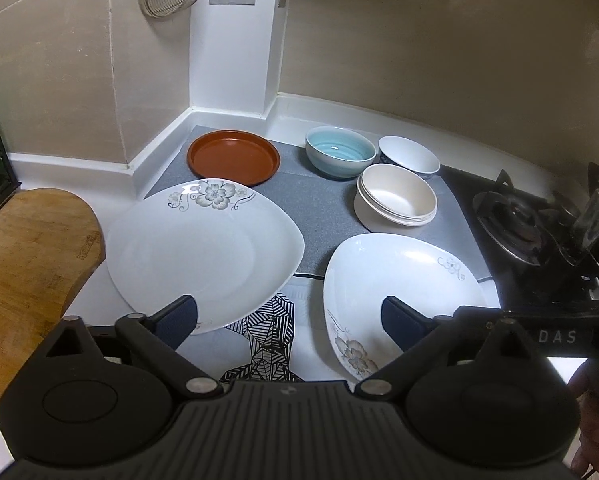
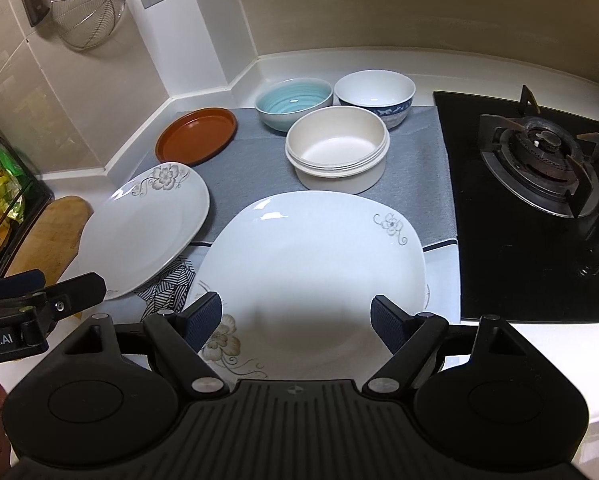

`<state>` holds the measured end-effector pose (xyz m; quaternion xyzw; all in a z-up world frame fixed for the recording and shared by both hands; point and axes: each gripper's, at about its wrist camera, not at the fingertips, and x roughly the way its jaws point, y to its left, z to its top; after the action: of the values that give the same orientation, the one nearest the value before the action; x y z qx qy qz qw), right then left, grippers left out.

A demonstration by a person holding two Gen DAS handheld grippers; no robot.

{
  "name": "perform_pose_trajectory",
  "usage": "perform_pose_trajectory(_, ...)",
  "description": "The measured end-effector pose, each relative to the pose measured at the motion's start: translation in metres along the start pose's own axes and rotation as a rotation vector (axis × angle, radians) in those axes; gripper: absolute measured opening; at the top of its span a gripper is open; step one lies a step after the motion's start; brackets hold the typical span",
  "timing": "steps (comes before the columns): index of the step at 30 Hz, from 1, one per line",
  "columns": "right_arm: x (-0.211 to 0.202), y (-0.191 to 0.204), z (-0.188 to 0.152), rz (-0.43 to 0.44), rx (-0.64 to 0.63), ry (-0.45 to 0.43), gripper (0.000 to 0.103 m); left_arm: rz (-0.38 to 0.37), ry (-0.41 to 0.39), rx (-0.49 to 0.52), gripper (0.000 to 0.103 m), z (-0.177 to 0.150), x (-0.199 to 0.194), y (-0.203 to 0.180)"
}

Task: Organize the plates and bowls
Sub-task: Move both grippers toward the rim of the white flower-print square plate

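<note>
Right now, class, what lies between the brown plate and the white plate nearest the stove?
Only bare grey mat. The right wrist view shows the brown plate and that white plate apart, with nothing on the mat between them.

Home kitchen: gas hob (image 2: 539, 152), hanging strainer (image 2: 87, 4).

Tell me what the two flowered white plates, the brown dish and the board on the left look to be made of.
Flowered white plates: likely glazed ceramic or porcelain, glossy, with sharp light glints and printed flowers.
Brown dish: smooth with a soft sheen; plastic or glazed clay, I cannot tell which.
Board: wood, matte, with visible grain and joined strips.
</note>
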<state>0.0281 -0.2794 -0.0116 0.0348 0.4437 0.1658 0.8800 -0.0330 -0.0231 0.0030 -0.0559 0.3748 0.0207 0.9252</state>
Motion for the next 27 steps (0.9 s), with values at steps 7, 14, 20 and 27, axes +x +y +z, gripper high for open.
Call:
perform_pose_trajectory(7,-0.002,0.006,-0.004,0.003,-0.016,-0.001,0.081,-0.006,-0.005,-0.003,0.081,-0.004,-0.005,0.001)
perform_pose_trajectory(14,-0.005,0.007,-0.005,0.012,-0.036,-0.011,0.075,-0.009,-0.016,-0.005,0.06,-0.006,-0.009,-0.002)
perform_pose_trajectory(20,-0.008,0.007,-0.007,0.031,-0.048,-0.02,0.071,-0.051,0.002,-0.017,0.058,-0.008,-0.008,-0.006)
perform_pose_trajectory(27,-0.008,0.005,-0.007,0.036,-0.048,-0.017,0.067,-0.05,0.005,-0.008,0.059,-0.009,-0.009,-0.01)
